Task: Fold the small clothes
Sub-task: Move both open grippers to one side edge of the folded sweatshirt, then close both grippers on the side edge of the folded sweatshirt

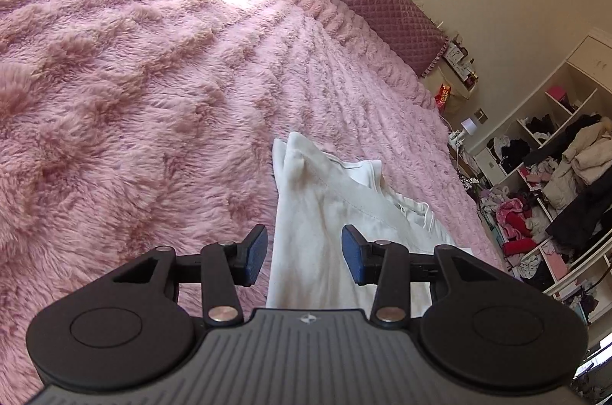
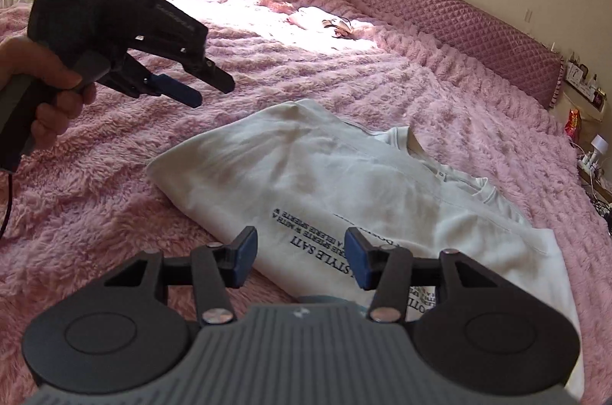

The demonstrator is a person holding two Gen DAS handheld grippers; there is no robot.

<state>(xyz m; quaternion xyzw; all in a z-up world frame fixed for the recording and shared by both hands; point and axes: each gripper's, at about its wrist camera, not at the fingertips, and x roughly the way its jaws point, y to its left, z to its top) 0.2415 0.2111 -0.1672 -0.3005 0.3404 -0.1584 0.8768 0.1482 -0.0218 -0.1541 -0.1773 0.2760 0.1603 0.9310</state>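
The white shirt's (image 2: 344, 175) near hem is hidden behind the right tongs (image 2: 302, 257), its print partly covered.

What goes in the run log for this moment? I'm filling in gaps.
stage: shirt partly folded | left gripper: open, empty | right gripper: open, empty | white T-shirt: lying on pink blanket

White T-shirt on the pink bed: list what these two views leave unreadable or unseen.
- White T-shirt, right wrist view: the near hem and part of the black print are covered by the right hand-held gripper; the small lettering is blurred.
- Left wrist view: the left hand-held gripper body cuts off the shirt's near edge, and no print shows.
- Small pale item further up the bed: washed out by sunlight in both views.
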